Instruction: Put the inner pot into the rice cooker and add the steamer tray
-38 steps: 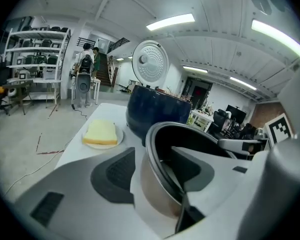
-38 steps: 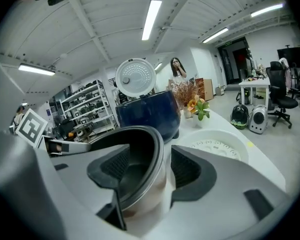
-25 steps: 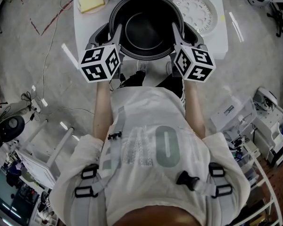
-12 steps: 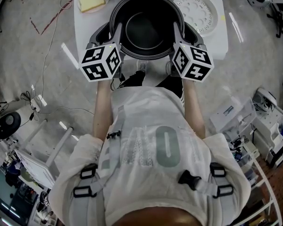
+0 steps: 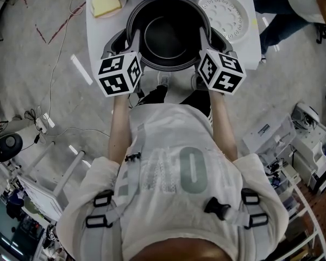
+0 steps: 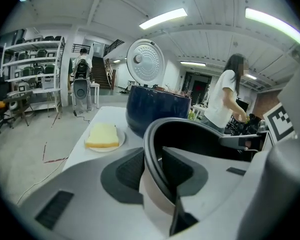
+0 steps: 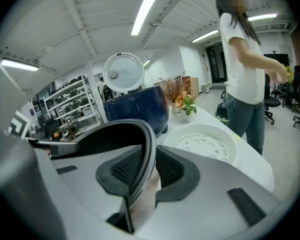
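Pot (image 5: pixel 165 37): seen at the near edge of the bench (image 5: pixel 98 34), empty; its rim is gripped on both sides; whether it is lifted or resting cannot be told
Left gripper (image 5: pixel 127 39): pinched on the pot's left rim; its jaws have just been closing, with the rim between the pads
Right gripper (image 5: pixel 212 39): pinched on the pot's right rim; its jaws have just been closing, with the rim between the pads
Cooker (image 6: pixel 155 109): set at the far edge, lid (image 6: pixel 145 61) raised; the pot is not yet inside
Tray (image 5: pixel 225 15): laid near the far right corner, beside the cooker; untouched
Done: only the grip on the pot, as judged
Left: the pot is to be lowered into the cooker; the tray is then to be added
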### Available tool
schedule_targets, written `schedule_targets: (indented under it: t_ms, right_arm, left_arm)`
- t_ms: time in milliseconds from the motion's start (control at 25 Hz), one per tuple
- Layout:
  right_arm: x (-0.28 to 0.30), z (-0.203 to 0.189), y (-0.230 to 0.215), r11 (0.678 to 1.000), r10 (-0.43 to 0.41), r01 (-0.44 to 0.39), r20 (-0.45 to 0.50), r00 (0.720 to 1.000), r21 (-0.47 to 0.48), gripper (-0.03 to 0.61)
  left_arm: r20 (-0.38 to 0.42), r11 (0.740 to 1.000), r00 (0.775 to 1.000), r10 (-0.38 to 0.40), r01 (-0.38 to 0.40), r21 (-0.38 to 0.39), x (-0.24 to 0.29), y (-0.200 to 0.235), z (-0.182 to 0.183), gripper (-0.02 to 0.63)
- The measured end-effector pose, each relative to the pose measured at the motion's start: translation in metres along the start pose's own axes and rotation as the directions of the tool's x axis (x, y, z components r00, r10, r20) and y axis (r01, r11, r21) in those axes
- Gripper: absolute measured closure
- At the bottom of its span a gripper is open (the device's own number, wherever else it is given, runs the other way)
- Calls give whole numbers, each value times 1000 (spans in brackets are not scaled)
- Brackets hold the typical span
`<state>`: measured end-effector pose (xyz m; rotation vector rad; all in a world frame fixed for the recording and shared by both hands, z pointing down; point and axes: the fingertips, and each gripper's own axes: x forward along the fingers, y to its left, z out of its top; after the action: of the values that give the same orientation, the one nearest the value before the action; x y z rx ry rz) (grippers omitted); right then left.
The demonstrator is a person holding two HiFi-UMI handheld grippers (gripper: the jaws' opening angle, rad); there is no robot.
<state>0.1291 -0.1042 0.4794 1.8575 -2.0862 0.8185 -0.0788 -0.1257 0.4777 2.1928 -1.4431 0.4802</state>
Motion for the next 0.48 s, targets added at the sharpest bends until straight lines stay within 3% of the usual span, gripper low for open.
schedule_targets:
  t_ms: [200, 480]
  right_arm:
    - [-11, 11, 6, 1000, 12, -12, 33, 999, -15, 488]
    - [-33, 64, 36, 995, 80, -70, 156, 985, -65, 489]
  left_arm:
    - [26, 1000, 1000, 14, -14, 13, -12, -2, 9, 494]
    - [164, 999, 986, 37, -42, 25, -49, 2, 59, 494]
